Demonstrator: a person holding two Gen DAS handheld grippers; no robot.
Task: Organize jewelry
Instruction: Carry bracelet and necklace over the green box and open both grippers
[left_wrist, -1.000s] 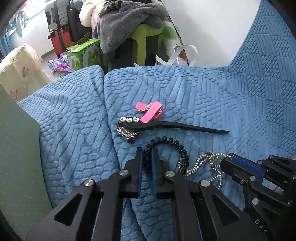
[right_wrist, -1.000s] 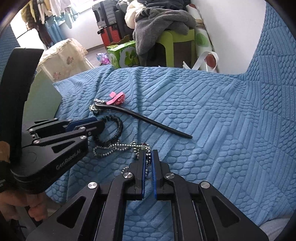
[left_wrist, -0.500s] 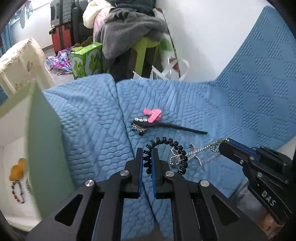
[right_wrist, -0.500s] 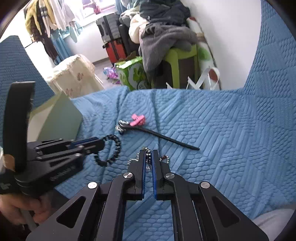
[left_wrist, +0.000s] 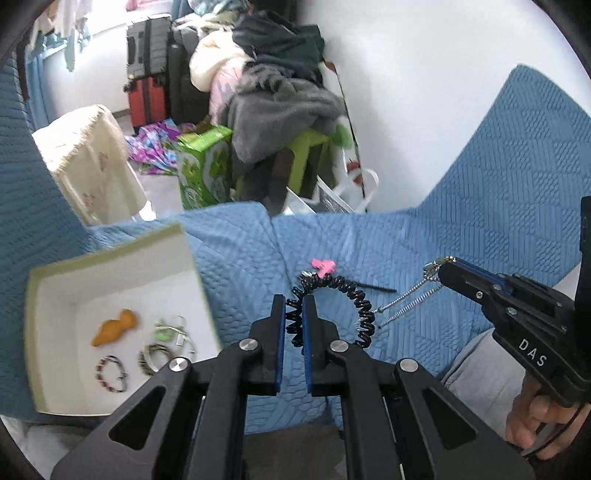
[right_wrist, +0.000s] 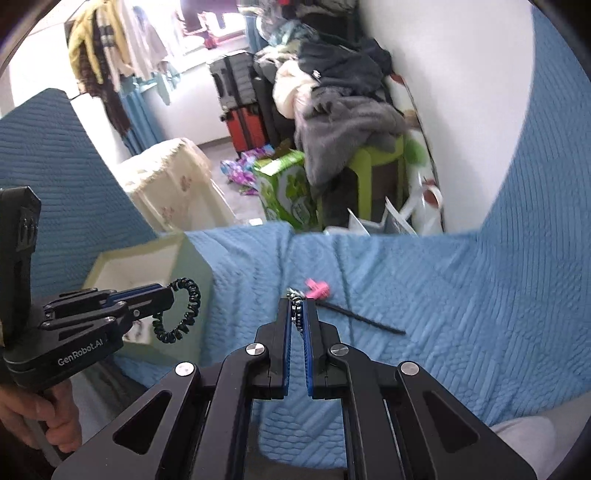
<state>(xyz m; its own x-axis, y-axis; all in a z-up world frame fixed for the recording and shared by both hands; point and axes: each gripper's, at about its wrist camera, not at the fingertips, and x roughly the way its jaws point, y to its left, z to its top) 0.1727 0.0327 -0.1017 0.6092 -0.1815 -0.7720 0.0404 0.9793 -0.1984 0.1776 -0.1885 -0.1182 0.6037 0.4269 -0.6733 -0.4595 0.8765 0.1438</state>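
Note:
My left gripper (left_wrist: 294, 301) is shut on a black coiled bracelet (left_wrist: 354, 295) and holds it in the air above the blue quilt; it also shows in the right wrist view (right_wrist: 181, 314). My right gripper (right_wrist: 297, 302) is shut on a silver bead chain (right_wrist: 296, 314), which hangs from its tips in the left wrist view (left_wrist: 410, 297). An open pale green box (left_wrist: 55, 269) at the left holds an orange piece (left_wrist: 114, 328) and several bracelets. A pink clip (left_wrist: 323, 266) and a black hair stick (right_wrist: 365, 321) lie on the quilt.
The blue quilted sofa (left_wrist: 461, 236) rises at the right. Beyond its far edge stand a green stool with grey clothes (left_wrist: 280, 107), a green carton (left_wrist: 203, 173), suitcases (left_wrist: 147, 85) and a cream-covered box (left_wrist: 88, 162).
Both grippers have risen high above the quilt, carrying the coiled bracelet and the bead chain. The view has swung left, so the open box and its contents now show.

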